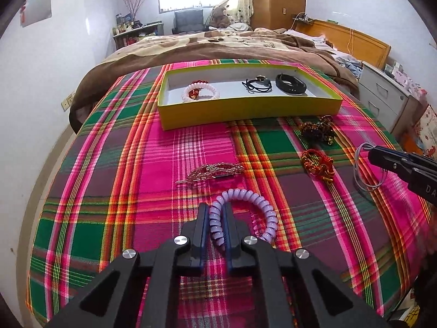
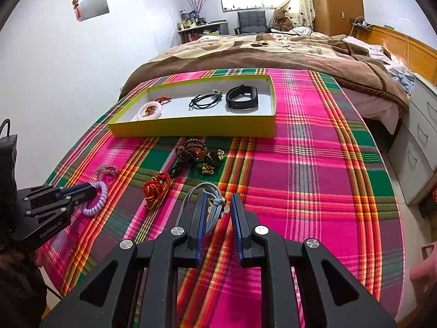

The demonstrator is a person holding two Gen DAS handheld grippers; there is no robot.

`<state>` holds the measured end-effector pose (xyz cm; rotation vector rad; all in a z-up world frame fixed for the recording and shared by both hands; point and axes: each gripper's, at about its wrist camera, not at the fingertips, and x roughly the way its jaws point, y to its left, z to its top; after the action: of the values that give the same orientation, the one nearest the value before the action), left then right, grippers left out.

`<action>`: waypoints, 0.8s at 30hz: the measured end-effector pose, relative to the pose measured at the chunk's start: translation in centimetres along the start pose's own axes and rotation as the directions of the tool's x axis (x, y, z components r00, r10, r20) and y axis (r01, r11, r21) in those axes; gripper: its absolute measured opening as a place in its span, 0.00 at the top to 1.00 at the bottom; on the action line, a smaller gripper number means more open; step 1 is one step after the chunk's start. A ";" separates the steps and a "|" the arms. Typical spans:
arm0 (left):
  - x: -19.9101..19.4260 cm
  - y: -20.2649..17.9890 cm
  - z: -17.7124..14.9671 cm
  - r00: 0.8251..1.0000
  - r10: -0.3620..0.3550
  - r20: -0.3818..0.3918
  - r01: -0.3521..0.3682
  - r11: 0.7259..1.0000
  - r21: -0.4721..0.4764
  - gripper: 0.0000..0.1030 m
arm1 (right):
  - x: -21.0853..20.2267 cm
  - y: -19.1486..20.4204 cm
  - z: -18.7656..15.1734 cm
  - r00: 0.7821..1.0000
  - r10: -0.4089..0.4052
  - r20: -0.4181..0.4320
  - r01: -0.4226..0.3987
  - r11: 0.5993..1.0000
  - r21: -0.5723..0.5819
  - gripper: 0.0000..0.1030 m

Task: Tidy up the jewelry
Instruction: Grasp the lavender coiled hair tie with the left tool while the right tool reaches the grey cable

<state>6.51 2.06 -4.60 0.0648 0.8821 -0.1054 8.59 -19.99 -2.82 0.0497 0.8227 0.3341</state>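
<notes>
- The left tool (image 1: 215, 222) is closed on the lilac coil (image 1: 245, 213); one side of the loop is pinched between the fingers, and the rest curves out ahead and to the right of the tips, low over the plaid cloth (image 1: 131, 164).
- A side pinch seems chosen so that the springy coil hangs free and can be dropped cleanly.
- The right tool (image 2: 218, 213) is part open, its fingers set around the grey cord (image 2: 202, 199); the left finger appears to touch the cord, while a gap shows at the right finger, so no firm grip is judged.
- The cord's small metal charm (image 2: 222, 206) lies between the tips, and its loops trail ahead and to the left.
- The tray (image 1: 245, 109) stands well ahead of both tools; a white bead ring (image 1: 200, 91), a black hair tie (image 1: 256, 84) and a black band (image 1: 291, 83) are already laid in it, spaced apart, presumably so that pieces stay separate.
- Between tools and tray, loose pieces are left on the cloth: a red knot (image 2: 157, 188), a dark bead cluster (image 2: 194, 153) and a clear bead strand (image 1: 213, 172).
- The task is judged partly done; carrying the coil forward to a bare part of the tray is probably the step in hand.
- Snagging of the thin cord on a finger edge is a likely risk.
</notes>
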 end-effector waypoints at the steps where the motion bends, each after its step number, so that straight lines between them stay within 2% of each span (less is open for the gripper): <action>1: 0.0 0.1 0.0 1.000 -0.005 0.002 0.005 1.000 -0.003 0.91 | -0.1 0.0 0.0 1.000 -0.001 0.001 0.001 1.000 0.001 0.83; 17: -2.2 0.7 0.5 0.998 -0.039 0.054 0.040 0.999 -0.021 0.91 | -1.3 0.2 0.3 1.000 -0.004 0.023 0.004 1.000 0.008 0.83; 24: -3.3 0.6 1.8 0.995 -0.043 0.094 0.044 0.999 -0.013 0.91 | -1.9 0.3 1.1 0.999 -0.012 0.045 0.011 1.000 0.012 0.83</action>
<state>5.88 2.72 -0.88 0.0260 0.7907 -0.1415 8.13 -20.15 -0.64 0.0631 0.7799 0.3164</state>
